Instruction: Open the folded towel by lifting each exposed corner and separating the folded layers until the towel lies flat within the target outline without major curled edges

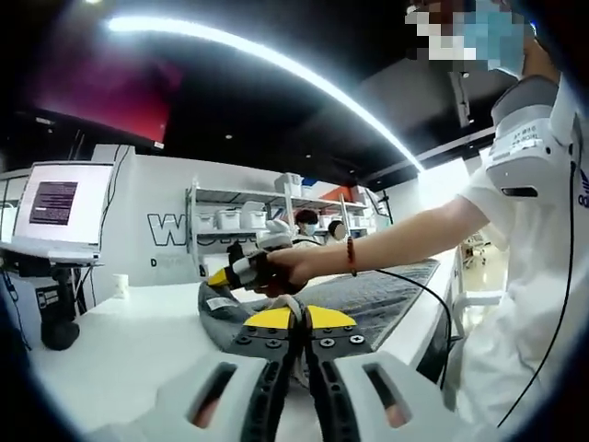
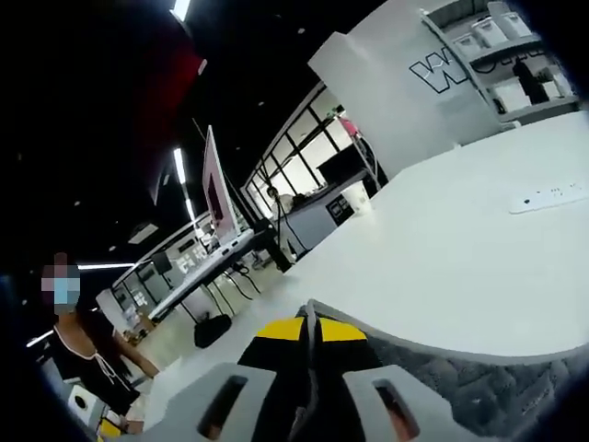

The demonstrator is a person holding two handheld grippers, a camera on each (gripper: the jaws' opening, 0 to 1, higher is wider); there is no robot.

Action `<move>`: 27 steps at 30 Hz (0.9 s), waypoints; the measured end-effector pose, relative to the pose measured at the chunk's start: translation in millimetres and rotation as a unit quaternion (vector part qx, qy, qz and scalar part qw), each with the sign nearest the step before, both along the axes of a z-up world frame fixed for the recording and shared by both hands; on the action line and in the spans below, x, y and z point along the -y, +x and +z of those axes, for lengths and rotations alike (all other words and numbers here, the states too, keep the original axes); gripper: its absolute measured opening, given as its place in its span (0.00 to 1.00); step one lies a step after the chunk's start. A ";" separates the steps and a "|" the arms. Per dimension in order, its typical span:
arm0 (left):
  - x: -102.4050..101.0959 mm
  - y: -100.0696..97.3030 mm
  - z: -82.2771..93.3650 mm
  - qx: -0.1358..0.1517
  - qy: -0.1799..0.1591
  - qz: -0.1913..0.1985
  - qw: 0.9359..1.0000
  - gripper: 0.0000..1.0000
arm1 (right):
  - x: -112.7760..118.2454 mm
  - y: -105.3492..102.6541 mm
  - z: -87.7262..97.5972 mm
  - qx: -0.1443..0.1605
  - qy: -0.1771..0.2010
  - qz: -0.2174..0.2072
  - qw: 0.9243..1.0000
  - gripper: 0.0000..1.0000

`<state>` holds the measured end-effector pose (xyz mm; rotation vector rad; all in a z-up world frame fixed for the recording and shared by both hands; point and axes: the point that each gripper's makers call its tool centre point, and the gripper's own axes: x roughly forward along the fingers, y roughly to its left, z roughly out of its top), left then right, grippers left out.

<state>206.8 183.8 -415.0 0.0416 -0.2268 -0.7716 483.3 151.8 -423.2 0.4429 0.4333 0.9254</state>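
A grey towel [image 1: 377, 293] lies on the white table [image 1: 129, 341], its near end bunched and raised. My left gripper [image 1: 299, 319] has its yellow-tipped jaws pressed together on a pale edge of the towel. A person's hand holds my right gripper [image 1: 224, 274] just beyond, at the towel's lifted left corner. In the right gripper view, my right gripper [image 2: 309, 329] is shut on the rim of the towel [image 2: 469, 382], which spreads off to the lower right over the table [image 2: 442, 267].
A monitor [image 1: 60, 203] on a stand sits at the table's left, with a paper cup [image 1: 121, 284] near it. A white power strip [image 2: 550, 196] lies on the table. Shelves with bins [image 1: 239, 219] stand behind. Another person [image 2: 78, 345] stands off the table's side.
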 end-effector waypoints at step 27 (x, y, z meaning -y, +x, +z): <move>-39.2 7.7 -22.6 -0.040 -0.012 0.066 0.997 0.06 | -26.1 -22.9 -22.6 -0.042 -0.022 0.089 0.995 0.14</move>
